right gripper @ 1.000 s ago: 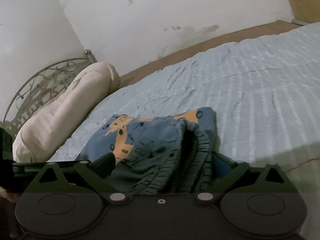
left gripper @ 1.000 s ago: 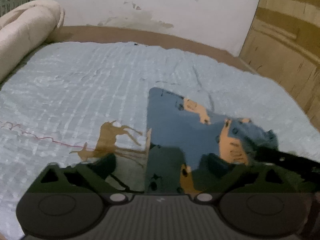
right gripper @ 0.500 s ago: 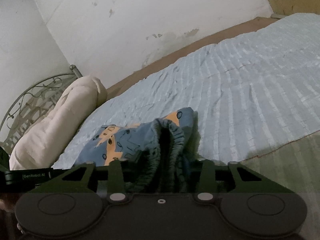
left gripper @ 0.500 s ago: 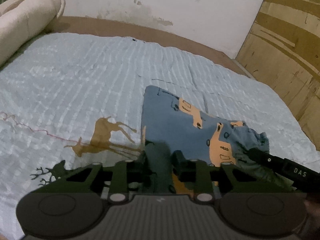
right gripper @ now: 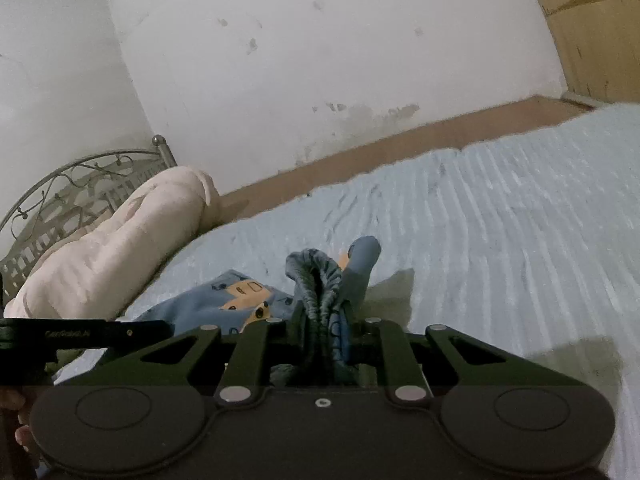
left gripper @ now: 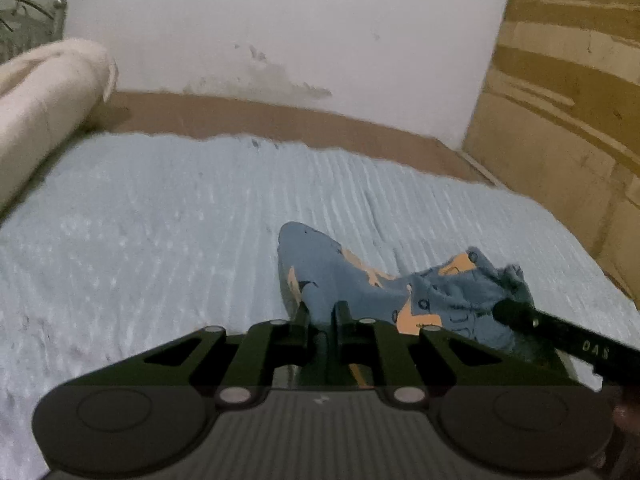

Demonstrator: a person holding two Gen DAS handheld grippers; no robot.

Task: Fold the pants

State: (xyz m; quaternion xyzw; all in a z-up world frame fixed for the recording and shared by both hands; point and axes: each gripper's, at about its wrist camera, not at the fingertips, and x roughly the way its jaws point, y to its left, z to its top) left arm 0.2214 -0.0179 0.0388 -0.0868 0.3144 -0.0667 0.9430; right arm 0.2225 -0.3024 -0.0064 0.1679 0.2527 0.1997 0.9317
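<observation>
Small blue pants (left gripper: 436, 300) with orange car prints hang bunched above a light blue bedspread (left gripper: 180, 216). My left gripper (left gripper: 322, 312) is shut on a leg-end edge of the pants. My right gripper (right gripper: 322, 314) is shut on the gathered grey-blue waistband (right gripper: 316, 280) of the pants (right gripper: 224, 300). The right gripper's finger (left gripper: 560, 336) shows at the right of the left wrist view, and the left gripper's finger (right gripper: 80, 334) at the left of the right wrist view. The cloth sags between the two grips.
A rolled cream blanket (right gripper: 112, 252) lies along the bed's left side by a metal headboard (right gripper: 60, 184). A white wall (left gripper: 280, 32) runs behind the bed and a wooden wardrobe (left gripper: 560, 100) stands at the right.
Both grippers closed on the pants and lifted them off the bedspread. The pants went from lying flat to hanging bunched between the grips.
</observation>
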